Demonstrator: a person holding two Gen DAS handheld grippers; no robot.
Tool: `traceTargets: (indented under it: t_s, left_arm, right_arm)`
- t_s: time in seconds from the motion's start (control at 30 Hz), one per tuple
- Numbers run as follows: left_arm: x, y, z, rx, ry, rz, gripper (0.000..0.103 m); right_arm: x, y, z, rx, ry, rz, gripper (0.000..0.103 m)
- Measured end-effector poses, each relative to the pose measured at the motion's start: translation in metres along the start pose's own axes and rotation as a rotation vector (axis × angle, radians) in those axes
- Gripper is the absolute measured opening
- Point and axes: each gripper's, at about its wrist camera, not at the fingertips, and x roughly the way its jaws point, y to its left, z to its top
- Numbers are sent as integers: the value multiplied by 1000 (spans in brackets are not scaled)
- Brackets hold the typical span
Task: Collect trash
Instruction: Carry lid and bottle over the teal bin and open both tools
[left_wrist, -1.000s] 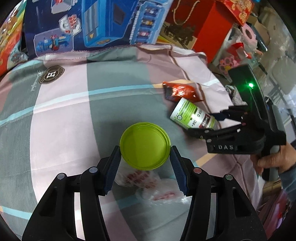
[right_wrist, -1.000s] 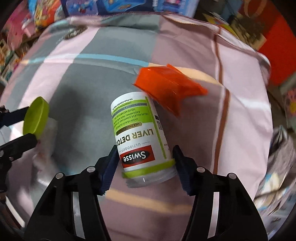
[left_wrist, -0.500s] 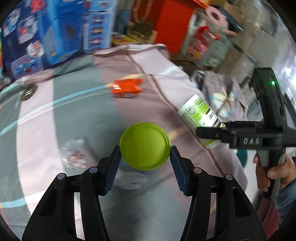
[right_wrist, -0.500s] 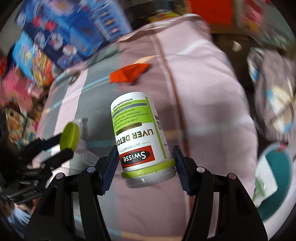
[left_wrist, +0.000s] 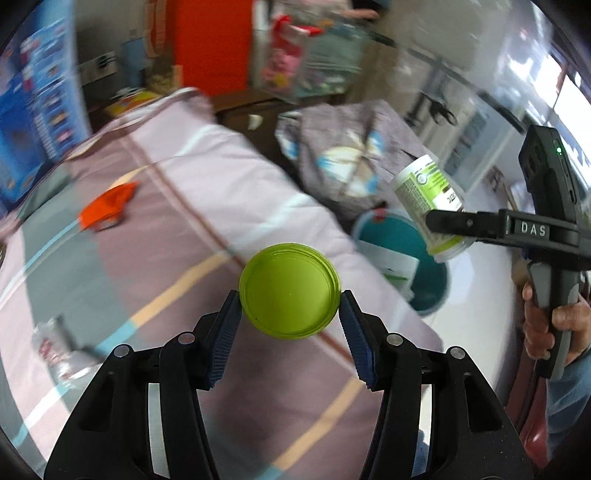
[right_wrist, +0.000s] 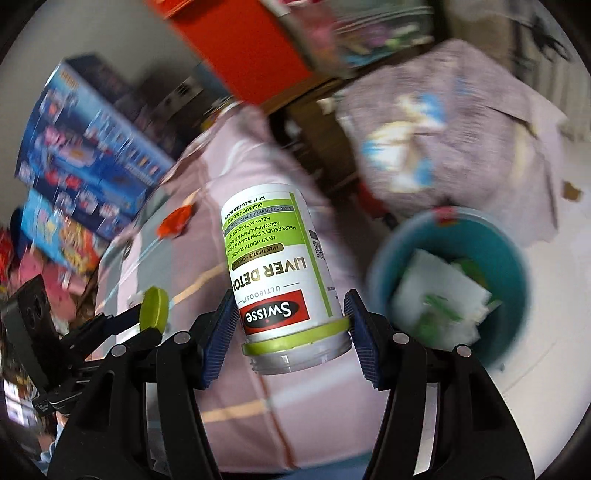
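Note:
My left gripper (left_wrist: 290, 314) is shut on a lime green lid (left_wrist: 289, 291), held above the pink and grey bedcover (left_wrist: 207, 177). My right gripper (right_wrist: 291, 325) is shut on a white and green Swisse bottle (right_wrist: 275, 273), open end toward the camera. In the left wrist view the bottle (left_wrist: 424, 195) hangs above a teal bin (left_wrist: 432, 273) on the floor beside the bed. In the right wrist view the bin (right_wrist: 388, 254) lies right of the bottle, with white packaging inside. An orange wrapper (left_wrist: 107, 208) and a clear wrapper (left_wrist: 55, 347) lie on the cover.
A patterned cloth bundle (left_wrist: 347, 147) sits behind the bin. Blue toy boxes (right_wrist: 92, 147) and a red box (left_wrist: 214, 44) stand beyond the bed. The floor around the bin is pale.
Both grippers have swung right, off the middle of the bed toward its edge. The bottle has been carried from over the cover to above the teal bin. The wrappers have dropped behind to the left.

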Motion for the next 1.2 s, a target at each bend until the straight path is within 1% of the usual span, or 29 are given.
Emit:
traceTargets:
  t_s: [0.13, 0.27, 0.43, 0.6, 0.8, 0.9, 1.2]
  left_arm:
    - [22, -41, 8, 72, 38, -22, 55]
    - [50, -79, 18, 134, 83, -46, 55]
    - [88, -118, 23, 195, 148, -58, 56]
    - [121, -146, 25, 241, 207, -65, 56]
    - [156, -162, 34, 234, 263, -80, 56]
    - [168, -165, 37, 220, 286, -72, 58]
    - [161, -146, 42, 156, 266, -60, 70]
  right_arm:
    - [-22, -54, -9, 87, -27, -38, 56]
    - [-32, -96, -20, 157, -35, -52, 56]
    - [-30, -134, -30, 218, -19, -52, 56]
    - [-22, -155, -31, 252, 4, -45, 56]
    - [-15, -167, -30, 269, 25, -47, 56]
    - [-11, -172, -31, 277, 37, -46, 56]
    - [3, -174, -26, 276, 67, -40, 56]
